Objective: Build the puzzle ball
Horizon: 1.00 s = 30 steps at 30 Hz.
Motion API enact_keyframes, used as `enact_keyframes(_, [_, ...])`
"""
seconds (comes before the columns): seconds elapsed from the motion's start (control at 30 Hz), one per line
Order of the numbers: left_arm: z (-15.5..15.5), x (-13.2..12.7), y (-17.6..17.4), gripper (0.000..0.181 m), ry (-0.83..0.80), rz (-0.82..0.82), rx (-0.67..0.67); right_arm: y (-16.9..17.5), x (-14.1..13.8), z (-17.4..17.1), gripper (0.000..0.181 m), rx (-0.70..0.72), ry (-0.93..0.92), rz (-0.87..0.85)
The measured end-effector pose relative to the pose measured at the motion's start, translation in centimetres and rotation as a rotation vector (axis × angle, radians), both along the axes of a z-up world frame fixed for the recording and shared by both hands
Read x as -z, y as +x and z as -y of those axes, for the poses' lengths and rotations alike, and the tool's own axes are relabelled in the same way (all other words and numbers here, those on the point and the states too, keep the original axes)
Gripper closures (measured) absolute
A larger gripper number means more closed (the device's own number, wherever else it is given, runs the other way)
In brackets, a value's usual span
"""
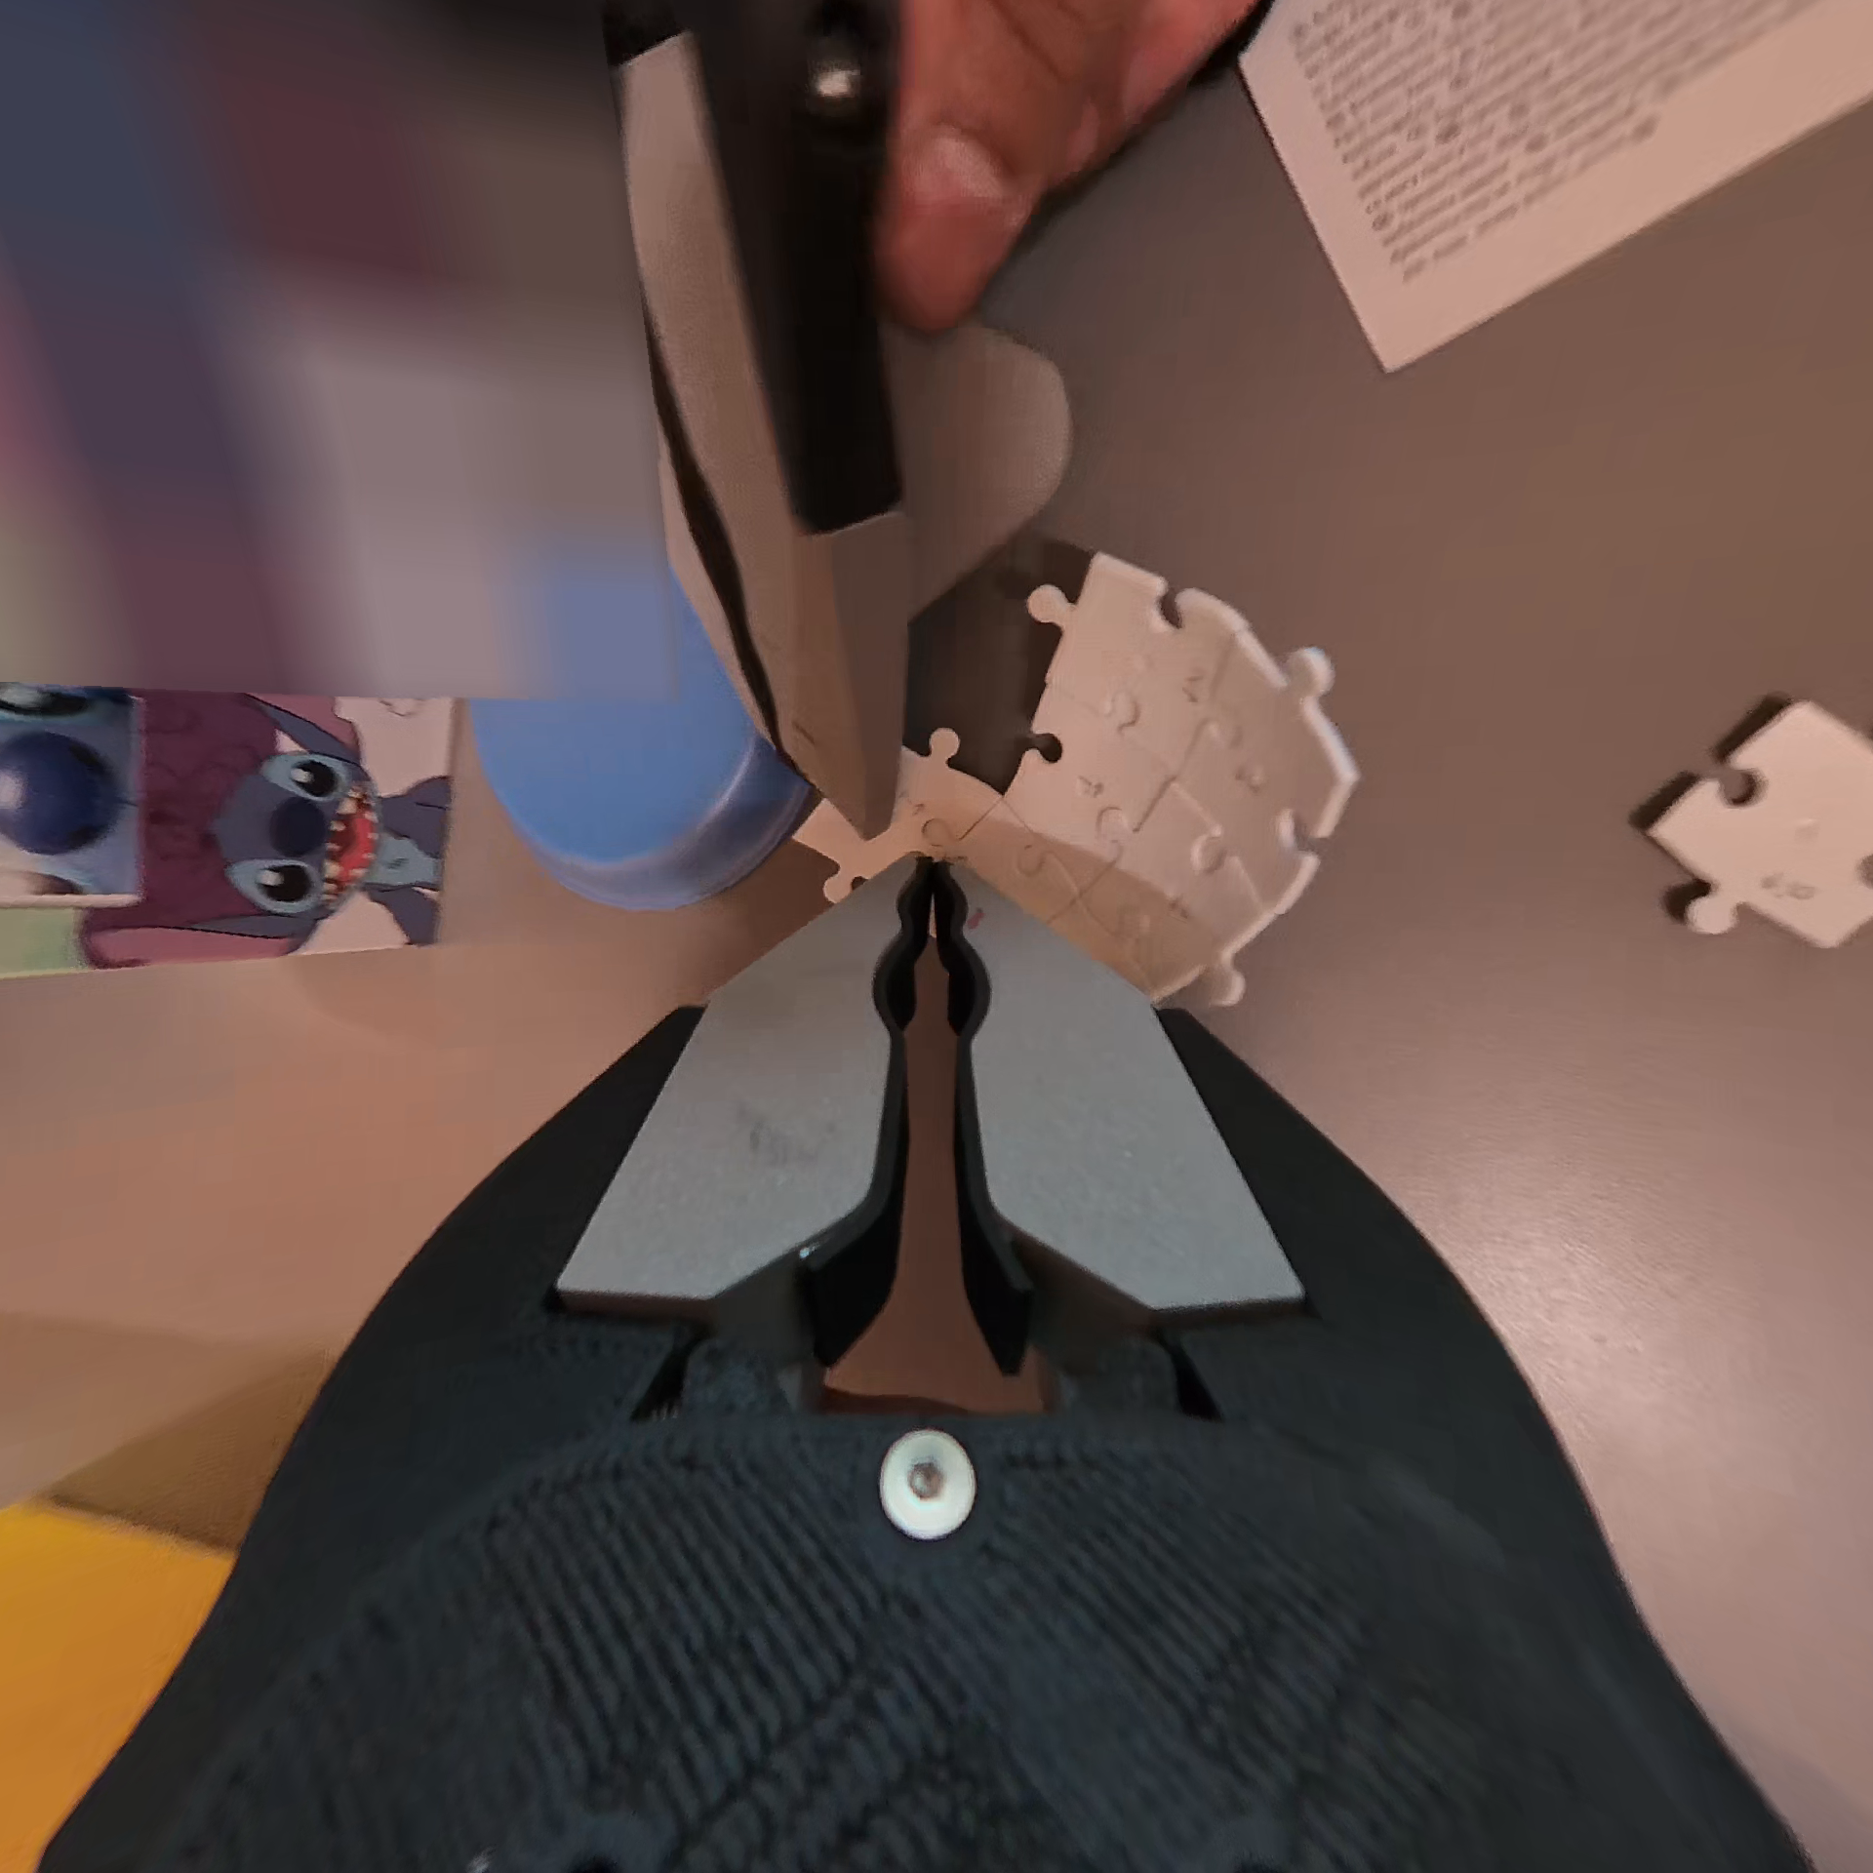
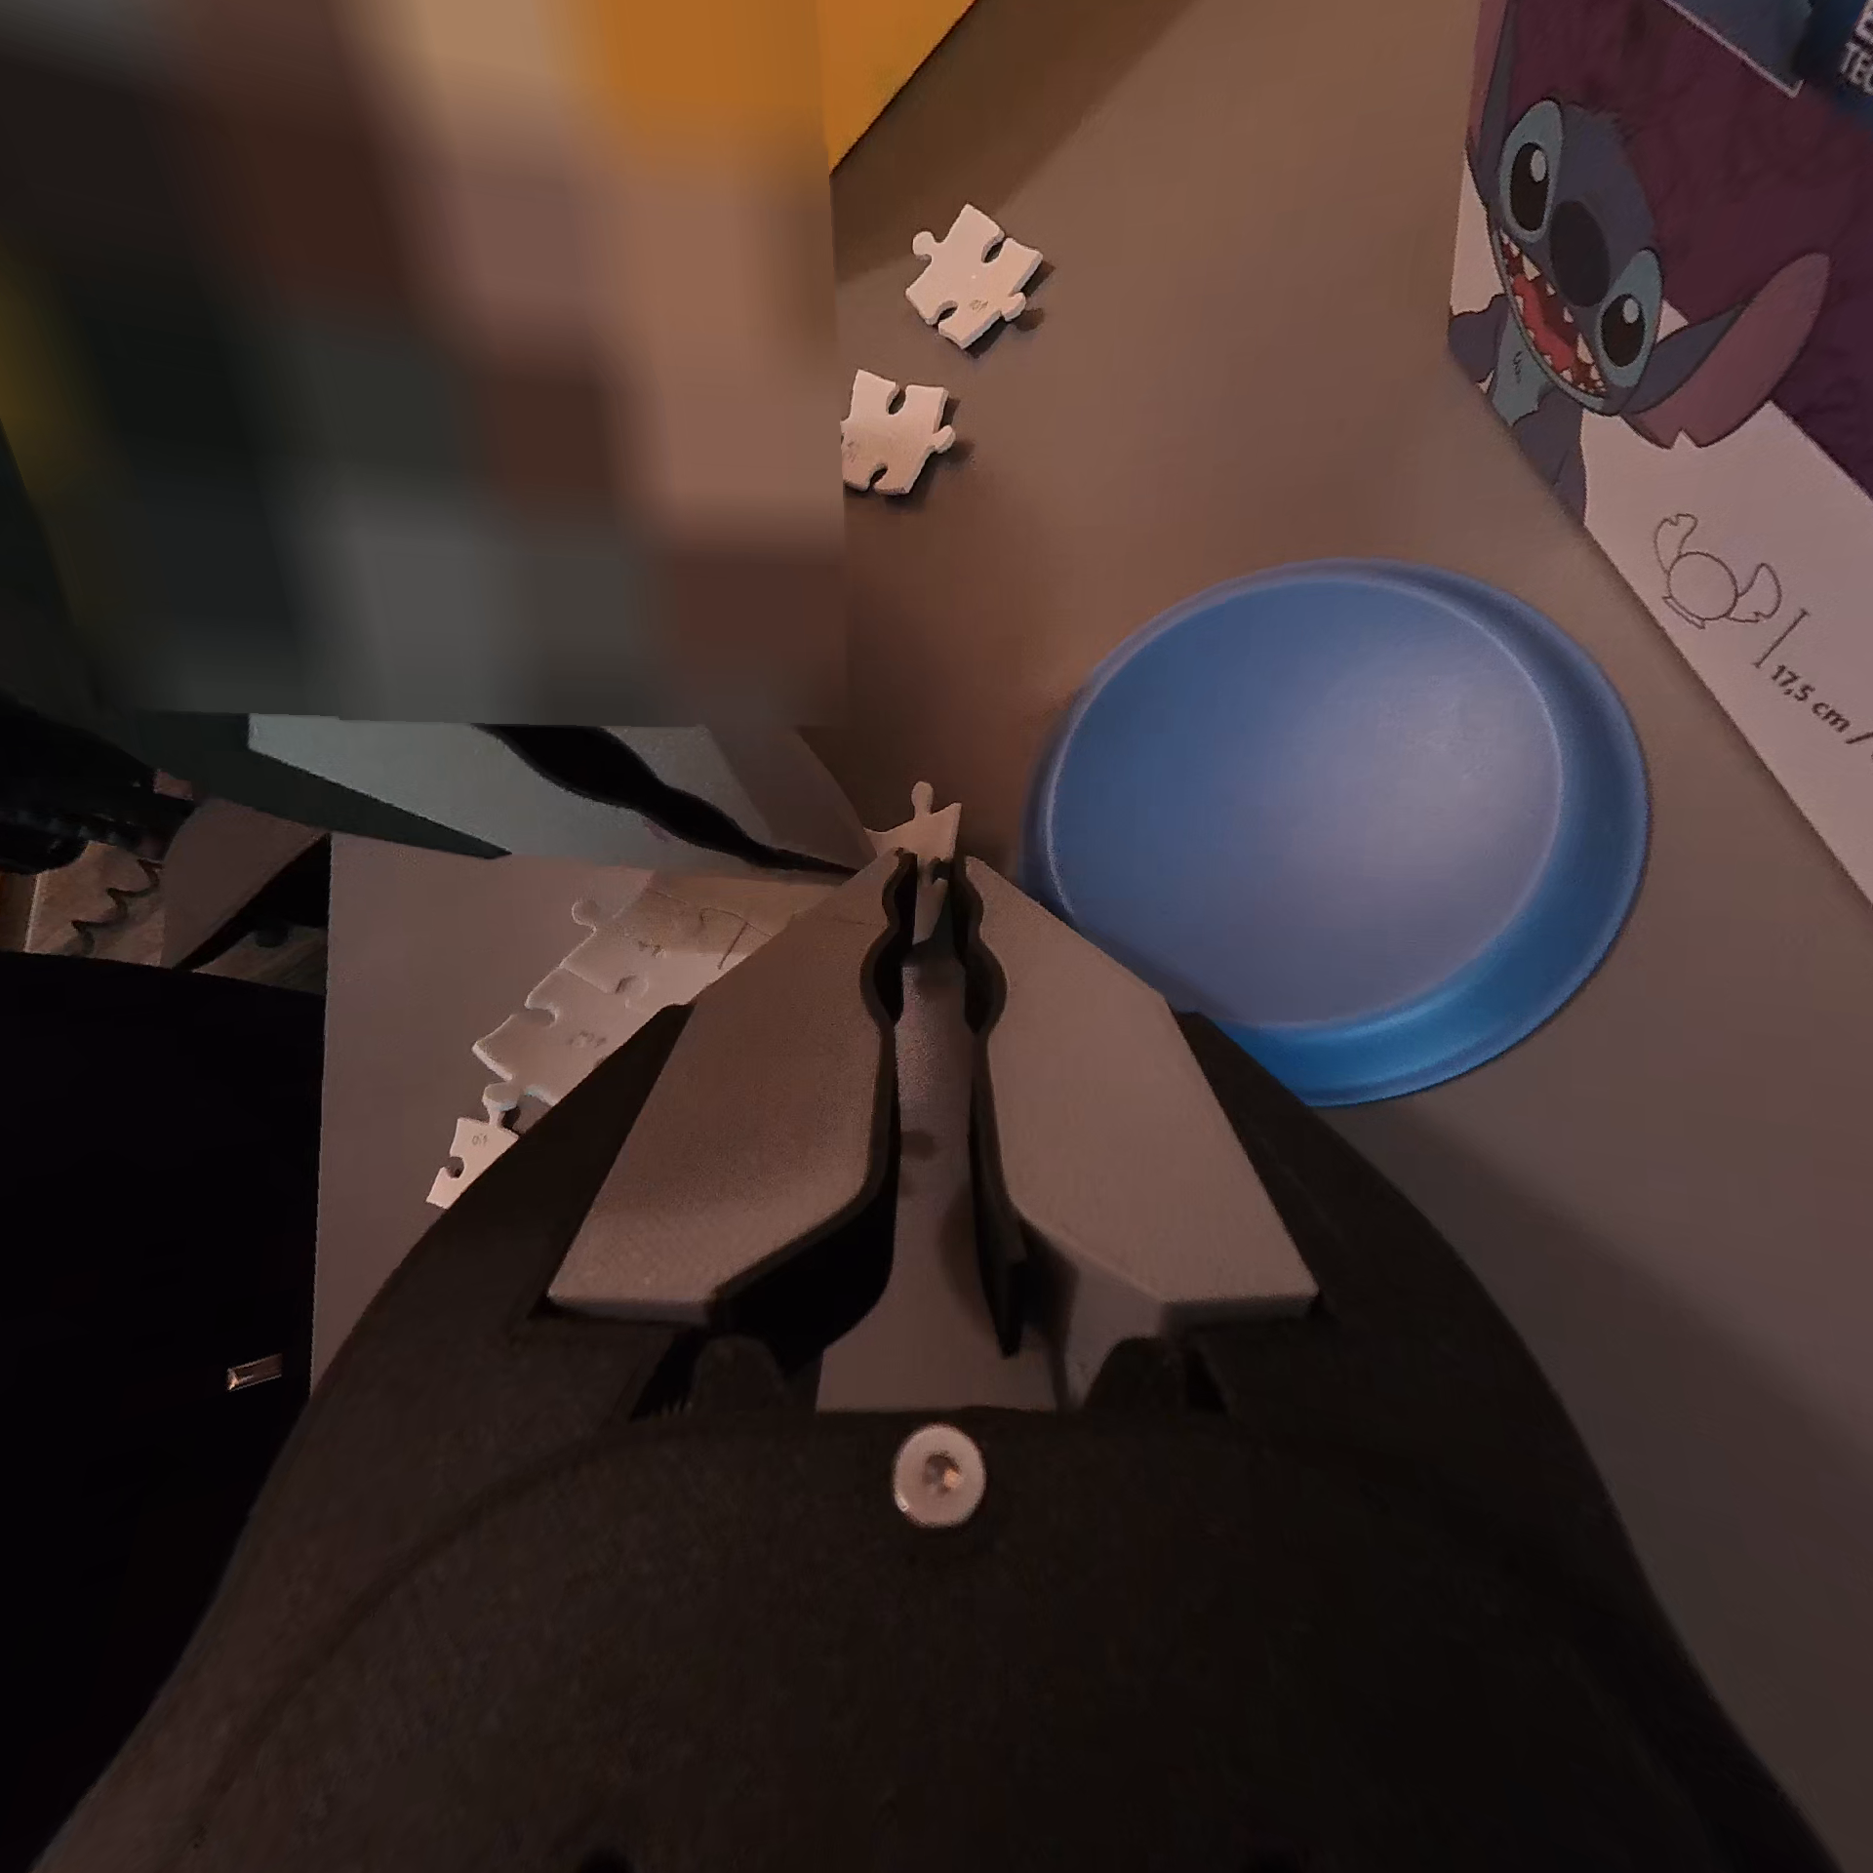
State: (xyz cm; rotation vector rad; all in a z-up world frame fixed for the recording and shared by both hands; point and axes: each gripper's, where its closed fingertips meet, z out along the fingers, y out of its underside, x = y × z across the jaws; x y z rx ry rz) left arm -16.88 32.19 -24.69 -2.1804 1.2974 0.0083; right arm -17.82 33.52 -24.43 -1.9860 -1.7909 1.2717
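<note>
A curved section of joined white puzzle pieces (image 1: 1166, 770) is held above the grey table, blank backs showing. My left gripper (image 1: 927, 874) is shut on its near edge. My right gripper (image 1: 878, 816) comes in from above, with a person's thumb (image 1: 963, 172) behind it. It is shut on a single white piece (image 2: 930, 836), and its tips (image 2: 927, 884) hold that piece against the section's edge right at the left gripper's tips. The piece (image 1: 915, 789) touches the section there. In the right wrist view the section (image 2: 608, 973) lies to the left, partly hidden by my fingers.
A blue round dish (image 2: 1338, 811) sits just right of the grippers, also in the left wrist view (image 1: 628, 801). The puzzle box with a cartoon figure (image 2: 1672, 304) stands beyond it. Loose white pieces (image 2: 973, 279) (image 2: 897, 431) (image 1: 1764, 821) lie on the table. A printed sheet (image 1: 1541, 152) lies far right. Both grippers' tips are close together, under 4 cm apart. My right tips are roughly 7 cm from the blue round dish (image 2: 1338, 811).
</note>
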Motion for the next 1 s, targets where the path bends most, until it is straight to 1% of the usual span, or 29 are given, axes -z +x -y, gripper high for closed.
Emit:
enact_keyframes(0.17, [0.03, 0.03, 0.00, 0.181, -0.096, 0.097, -0.005, -0.05, 0.00, 0.02, 0.178, -0.003, 0.003, 0.001])
enact_keyframes(0.4, [0.02, 0.06, 0.00, 0.181, -0.223, 0.124, -0.005, -0.04, 0.00, 0.02, 0.178, -0.005, -0.003, 0.001])
enact_keyframes(0.6, [-0.01, 0.01, 0.05, 0.181, -0.384, 0.209, -0.070, -0.01, 0.03, -0.03, 0.178, -0.003, -0.003, 0.002])
enact_keyframes(0.77, [-0.07, -0.02, 0.09, 0.181, -0.477, 0.265, -0.130, 0.04, 0.02, -0.05, 0.177, -0.003, 0.001, 0.001])
enact_keyframes(0.9, [-0.09, -0.02, 0.09, 0.181, -0.529, 0.272, -0.151, 0.16, 0.02, -0.06, 0.177, -0.006, 0.013, 0.005])
enact_keyframes(1.0, [-0.14, 0.01, 0.10, 0.181, -0.532, 0.245, -0.147, 0.47, -0.09, -0.57, 0.175, 0.008, 0.046, 0.012])
